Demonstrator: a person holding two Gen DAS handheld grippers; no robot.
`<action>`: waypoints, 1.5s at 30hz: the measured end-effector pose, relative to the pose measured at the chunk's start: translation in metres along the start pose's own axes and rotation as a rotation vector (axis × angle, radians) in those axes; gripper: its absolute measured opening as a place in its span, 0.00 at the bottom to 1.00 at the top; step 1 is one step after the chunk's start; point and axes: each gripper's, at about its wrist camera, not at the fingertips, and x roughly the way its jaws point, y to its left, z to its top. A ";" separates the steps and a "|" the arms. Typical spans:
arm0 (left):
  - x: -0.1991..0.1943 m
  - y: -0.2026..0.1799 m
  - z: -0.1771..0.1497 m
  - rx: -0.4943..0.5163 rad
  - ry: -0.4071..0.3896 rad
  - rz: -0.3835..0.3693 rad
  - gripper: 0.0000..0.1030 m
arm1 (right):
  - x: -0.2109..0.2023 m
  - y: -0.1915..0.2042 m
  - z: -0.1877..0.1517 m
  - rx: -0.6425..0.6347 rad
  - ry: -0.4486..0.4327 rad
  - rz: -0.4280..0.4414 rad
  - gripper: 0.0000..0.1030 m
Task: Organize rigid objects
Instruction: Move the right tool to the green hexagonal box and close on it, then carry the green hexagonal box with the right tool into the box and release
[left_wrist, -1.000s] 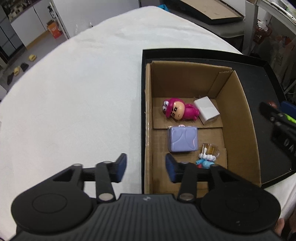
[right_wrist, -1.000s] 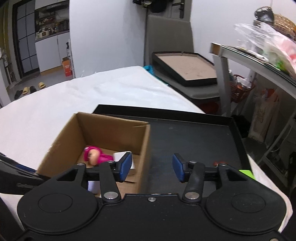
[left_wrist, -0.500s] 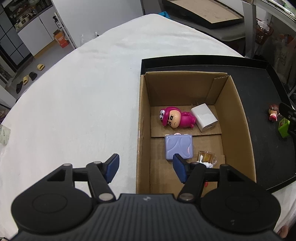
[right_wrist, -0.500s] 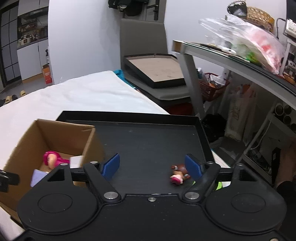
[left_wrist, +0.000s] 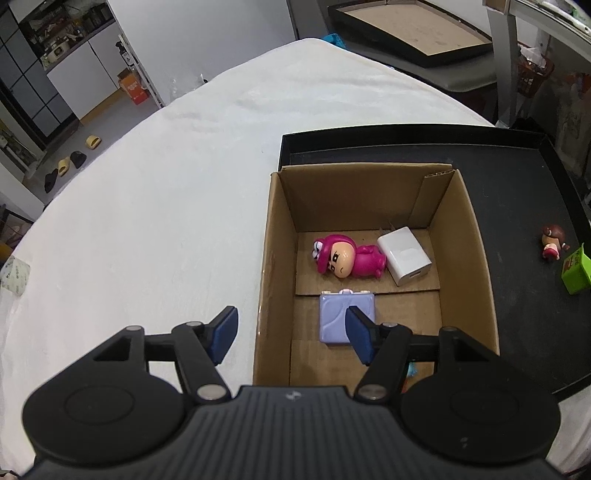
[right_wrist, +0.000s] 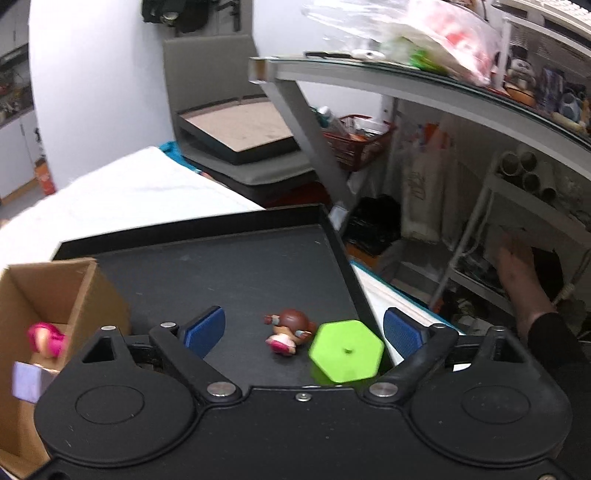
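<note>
An open cardboard box (left_wrist: 273, 236) stands on a black tray (left_wrist: 406, 133). Inside lie a pink figurine (left_wrist: 347, 258), a white charger cube (left_wrist: 404, 254) and a lilac case (left_wrist: 341, 314). My left gripper (left_wrist: 291, 338) is open and empty above the box's near left wall. On the tray right of the box lie a small brown-haired doll (right_wrist: 290, 330) and a green hexagonal block (right_wrist: 345, 350); they also show in the left wrist view, the doll (left_wrist: 552, 245) and the block (left_wrist: 576, 271). My right gripper (right_wrist: 304, 330) is wide open, with both between its fingers.
The tray sits on a table with a white cloth (left_wrist: 147, 206). A glass shelf on a metal frame (right_wrist: 369, 85) stands to the right, with clutter under it. Another black tray rests on a chair (right_wrist: 236, 133) behind. A person's hand (right_wrist: 521, 273) is at far right.
My right gripper has swung right from the box to the doll and green block, and opened wider. My left gripper has pulled back and up from the box, opening a little.
</note>
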 end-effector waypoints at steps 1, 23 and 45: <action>0.001 -0.001 0.001 0.004 -0.002 0.009 0.61 | 0.003 -0.002 -0.002 0.007 0.004 -0.014 0.90; 0.013 -0.025 0.008 0.077 0.002 0.064 0.67 | 0.054 -0.025 -0.019 0.177 0.108 -0.083 0.73; -0.001 0.002 0.009 0.007 -0.018 0.017 0.67 | 0.019 -0.022 -0.002 0.159 0.082 -0.025 0.52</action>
